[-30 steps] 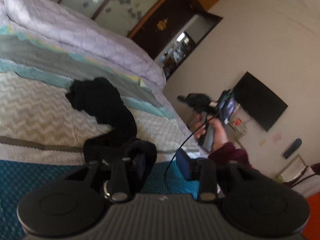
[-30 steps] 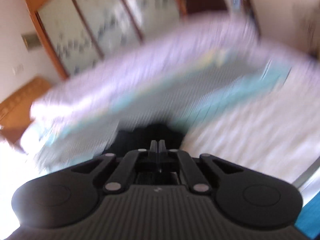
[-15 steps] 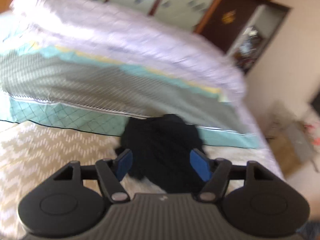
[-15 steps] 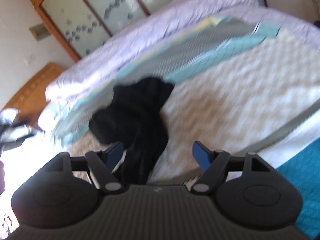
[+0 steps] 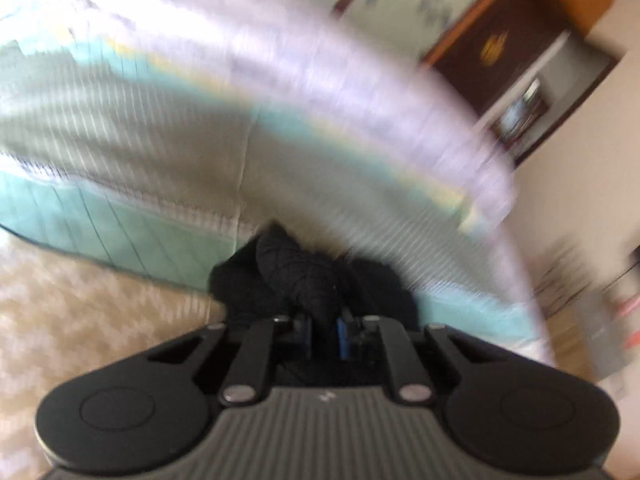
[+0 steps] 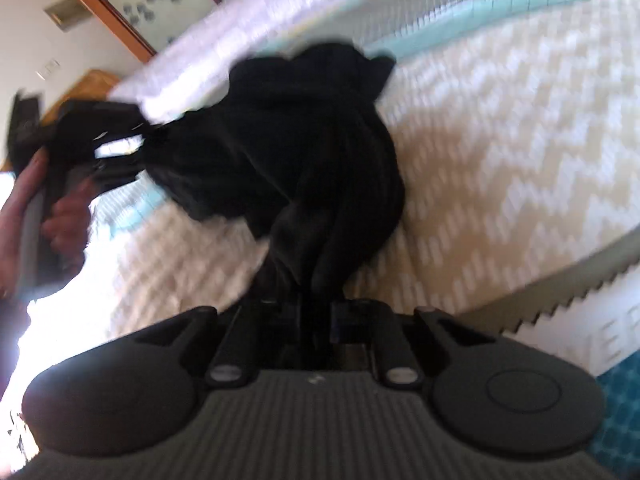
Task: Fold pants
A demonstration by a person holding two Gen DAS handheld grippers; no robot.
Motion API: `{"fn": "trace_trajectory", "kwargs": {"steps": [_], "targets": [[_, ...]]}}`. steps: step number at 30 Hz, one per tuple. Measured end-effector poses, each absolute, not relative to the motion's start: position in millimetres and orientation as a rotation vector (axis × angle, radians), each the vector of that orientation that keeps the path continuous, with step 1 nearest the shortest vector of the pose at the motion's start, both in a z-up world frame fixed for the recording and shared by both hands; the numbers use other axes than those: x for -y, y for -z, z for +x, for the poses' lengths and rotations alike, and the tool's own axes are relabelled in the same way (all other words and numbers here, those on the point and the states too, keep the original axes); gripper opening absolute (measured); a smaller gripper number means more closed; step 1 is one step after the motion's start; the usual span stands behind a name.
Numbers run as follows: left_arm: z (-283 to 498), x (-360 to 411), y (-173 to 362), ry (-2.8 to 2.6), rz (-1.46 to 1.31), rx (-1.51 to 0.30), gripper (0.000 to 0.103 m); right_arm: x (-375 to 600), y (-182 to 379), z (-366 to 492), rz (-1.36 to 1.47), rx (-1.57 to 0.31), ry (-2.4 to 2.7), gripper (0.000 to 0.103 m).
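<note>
The black pants (image 6: 304, 140) lie bunched on the chevron-patterned bed cover (image 6: 500, 152). My right gripper (image 6: 316, 320) is shut on one end of the pants near the bed's front edge. My left gripper (image 5: 324, 332) is shut on another bunch of the pants (image 5: 304, 280) close to the folded quilts. The left gripper also shows in the right wrist view (image 6: 120, 148) at the left, held in a hand, with black fabric stretched from it. Both views are motion-blurred.
Folded grey-teal and lilac quilts (image 5: 200, 128) are stacked along the far side of the bed. A wooden wardrobe with frosted doors (image 6: 132, 4) stands behind. A dark doorway (image 5: 520, 80) and a wall are at the right. A teal cover (image 6: 616, 408) shows at the bed's front.
Both grippers were open over the pants half a second ago; now both have closed on the black fabric. The left gripper has moved closer to the quilts.
</note>
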State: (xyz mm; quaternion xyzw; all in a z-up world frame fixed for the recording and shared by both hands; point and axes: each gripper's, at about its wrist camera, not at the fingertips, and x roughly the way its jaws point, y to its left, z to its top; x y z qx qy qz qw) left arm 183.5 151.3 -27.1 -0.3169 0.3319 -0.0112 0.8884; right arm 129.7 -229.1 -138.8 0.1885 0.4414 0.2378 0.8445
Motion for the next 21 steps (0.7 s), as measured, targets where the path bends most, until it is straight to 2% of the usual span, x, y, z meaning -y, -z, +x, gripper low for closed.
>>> {"fn": "trace_trajectory", "kwargs": {"steps": [4,7,9,10,11,12,14,18,19,21], "targets": [[61.9,-194.1,-54.3,0.045,-0.686,-0.46,0.009,253.5,77.7,104.9,0.379,-0.748,-0.521,0.015],[-45.8,-221.5,-86.1,-0.012,-0.669,-0.351,0.01,264.3,36.2,76.5,0.368,-0.67,-0.625,0.016],[-110.9,-234.8,-91.1,-0.123,-0.648,-0.343,0.01,260.8,22.4,54.2,0.352,-0.648,-0.736,0.028],[-139.6,-240.3,-87.4,-0.194,-0.629,-0.354,0.01,256.6,20.7,42.6,0.344,-0.648,-0.771,0.034],[-164.0,-244.6,-79.4,-0.263,-0.609,-0.375,0.01,251.7,21.3,31.4,0.326,-0.653,-0.785,0.049],[-184.7,-248.6,-68.7,-0.332,-0.597,-0.41,0.011,246.7,25.2,20.1,0.304,-0.654,-0.779,0.053],[-223.0,-257.4,-40.1,-0.46,-0.599,-0.506,0.012,239.2,38.2,-0.3,0.248,-0.663,-0.761,0.053],[-282.3,-265.2,28.5,-0.575,-0.715,-0.621,0.023,237.4,76.9,-20.5,0.182,-0.807,-0.685,0.054],[-293.4,-265.9,41.6,-0.581,-0.743,-0.622,0.025,239.4,84.6,-26.2,0.174,-0.841,-0.678,0.055],[-313.4,-270.0,59.4,-0.592,-0.8,-0.605,0.033,245.4,96.9,-35.6,0.153,-0.89,-0.666,0.068]]}}
